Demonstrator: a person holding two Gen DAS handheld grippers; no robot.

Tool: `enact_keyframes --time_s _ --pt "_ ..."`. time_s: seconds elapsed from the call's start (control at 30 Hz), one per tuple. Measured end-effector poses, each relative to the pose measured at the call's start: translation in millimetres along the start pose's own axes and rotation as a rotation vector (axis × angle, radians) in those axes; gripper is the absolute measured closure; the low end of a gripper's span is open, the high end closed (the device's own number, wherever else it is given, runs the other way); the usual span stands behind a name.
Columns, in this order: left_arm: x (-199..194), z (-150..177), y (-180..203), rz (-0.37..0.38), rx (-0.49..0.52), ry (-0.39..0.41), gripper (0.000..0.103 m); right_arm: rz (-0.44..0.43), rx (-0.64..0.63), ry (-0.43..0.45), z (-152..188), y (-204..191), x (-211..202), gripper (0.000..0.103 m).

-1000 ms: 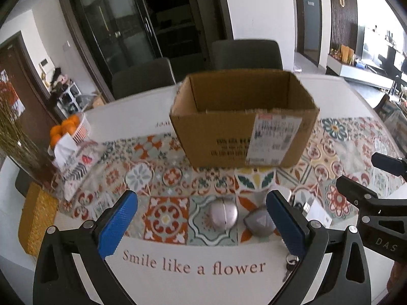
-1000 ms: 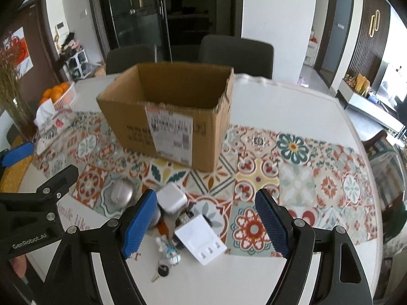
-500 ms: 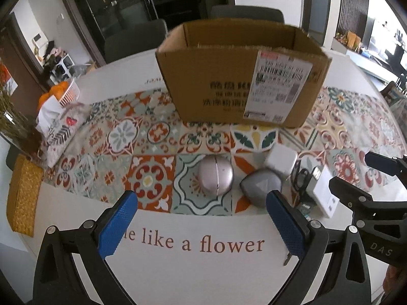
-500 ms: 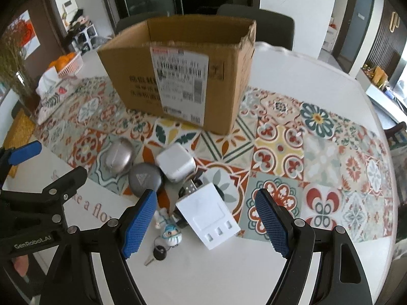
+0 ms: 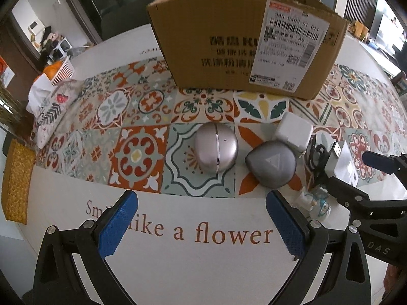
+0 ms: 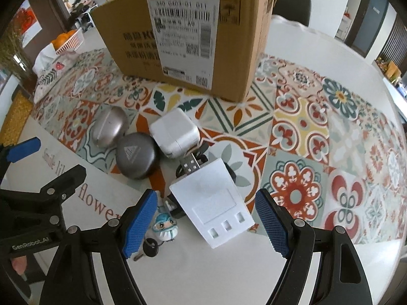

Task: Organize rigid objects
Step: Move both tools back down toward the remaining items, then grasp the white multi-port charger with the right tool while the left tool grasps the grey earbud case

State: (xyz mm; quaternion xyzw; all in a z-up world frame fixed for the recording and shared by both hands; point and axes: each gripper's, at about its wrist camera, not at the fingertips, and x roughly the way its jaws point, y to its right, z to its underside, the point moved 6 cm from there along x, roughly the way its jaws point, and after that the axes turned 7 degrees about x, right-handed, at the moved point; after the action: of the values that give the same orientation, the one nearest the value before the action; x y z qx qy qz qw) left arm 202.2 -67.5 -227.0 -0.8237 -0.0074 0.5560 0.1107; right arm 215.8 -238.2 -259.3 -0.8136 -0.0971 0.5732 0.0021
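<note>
Left gripper: jaws apart, nothing between them, pointing down at the table. Just ahead of it, on the tiled mat, lies the silver case; ahead and to its right the grey case, with the white cube touching the grey case's far side. The box stands upright beyond them, open top, label facing the gripper.

Right gripper: jaws apart, clamped on nothing. The white hub lies between the blue pads without touching either, its USB plug pointing away toward the cube. Beside the left pad: a small figurine and a key, the key partly hidden behind the pad. Grey case ahead-left, silver case farther left. Box straight ahead, well beyond the cluster.

Each gripper shows at the edge of the other's view; the two are side by side, apart.
</note>
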Motion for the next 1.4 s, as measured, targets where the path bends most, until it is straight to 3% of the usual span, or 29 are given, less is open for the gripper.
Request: enact_keyframes --time_s 0.3,0.83,1.03,1.4 --pt "13 2 4 0.009 0.002 -0.026 0.0 -0.008 0.013 0.002 0 3 11 0.025" --pt "13 -1 8 0.026 0.02 -0.006 0.001 -0.033 0.076 0.047 2 7 6 0.048" --pt "3 -3 11 0.049 0.039 0.048 0.001 -0.009 0.095 0.073 4 9 -5 0.05" --pt "-25 -7 28 0.116 0.146 0.236 0.001 0.006 0.165 0.105 18 18 -32 0.051"
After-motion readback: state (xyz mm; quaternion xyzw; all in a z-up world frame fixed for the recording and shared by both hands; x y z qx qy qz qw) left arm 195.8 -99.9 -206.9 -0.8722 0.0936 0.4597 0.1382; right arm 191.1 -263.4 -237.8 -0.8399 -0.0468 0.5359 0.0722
